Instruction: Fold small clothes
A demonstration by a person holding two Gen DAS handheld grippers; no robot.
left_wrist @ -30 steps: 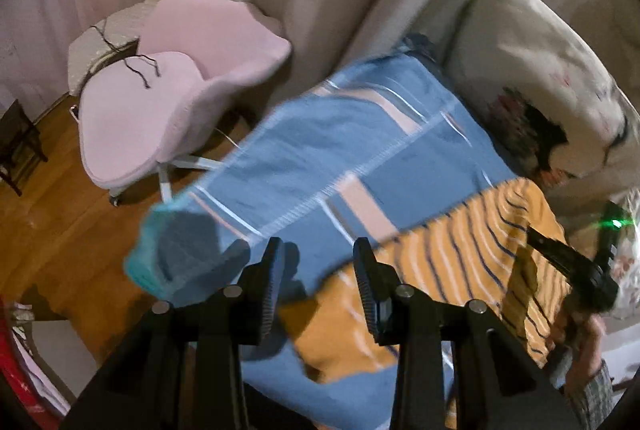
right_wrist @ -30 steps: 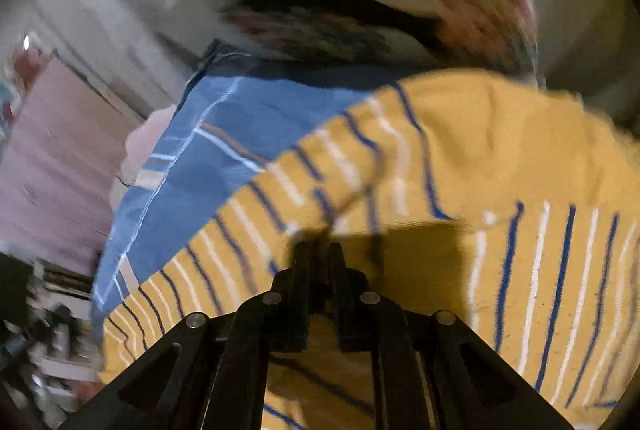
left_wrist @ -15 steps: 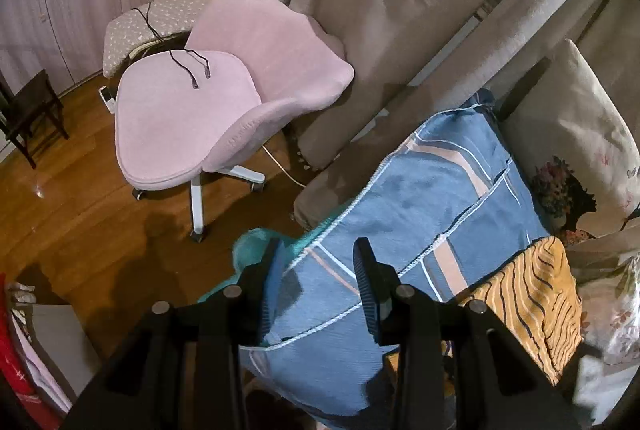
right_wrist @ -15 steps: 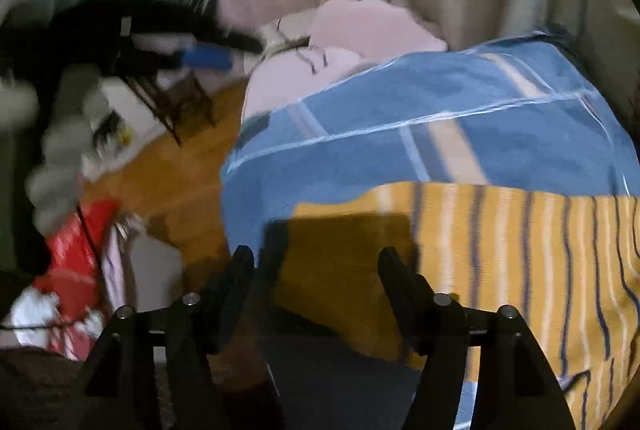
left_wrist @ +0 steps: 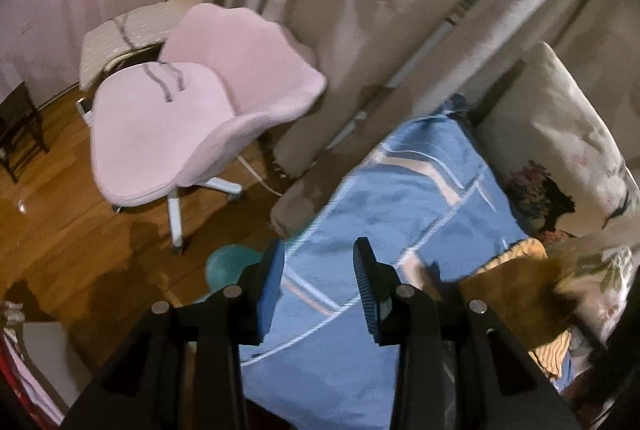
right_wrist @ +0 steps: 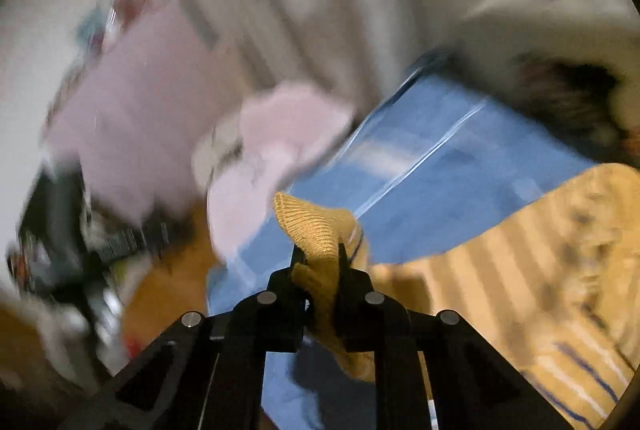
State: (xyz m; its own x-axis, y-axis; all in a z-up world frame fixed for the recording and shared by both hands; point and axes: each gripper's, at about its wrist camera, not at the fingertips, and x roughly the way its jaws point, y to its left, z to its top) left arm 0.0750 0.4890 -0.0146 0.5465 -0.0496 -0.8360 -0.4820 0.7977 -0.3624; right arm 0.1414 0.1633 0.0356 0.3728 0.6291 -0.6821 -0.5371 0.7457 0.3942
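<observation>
A small yellow garment with blue and white stripes [right_wrist: 552,270] lies on a blue patterned bedspread [right_wrist: 432,166]. My right gripper [right_wrist: 318,258] is shut on a ribbed yellow edge of that garment [right_wrist: 316,226] and holds it raised. In the left wrist view the garment [left_wrist: 516,290] shows blurred at the right, over the bedspread [left_wrist: 400,198]. My left gripper [left_wrist: 318,274] is open and empty, above the bedspread's near edge.
A pink swivel chair [left_wrist: 192,126] stands on the wooden floor [left_wrist: 60,230] left of the bed. Beige curtains [left_wrist: 360,10] hang behind. A floral pillow [left_wrist: 560,150] lies at the head of the bed. A teal item [left_wrist: 228,262] sits by the bed edge.
My right gripper was open half a second ago and has now shut on the yellow garment's edge and swung it up. My left gripper stays open and has shifted slightly.
</observation>
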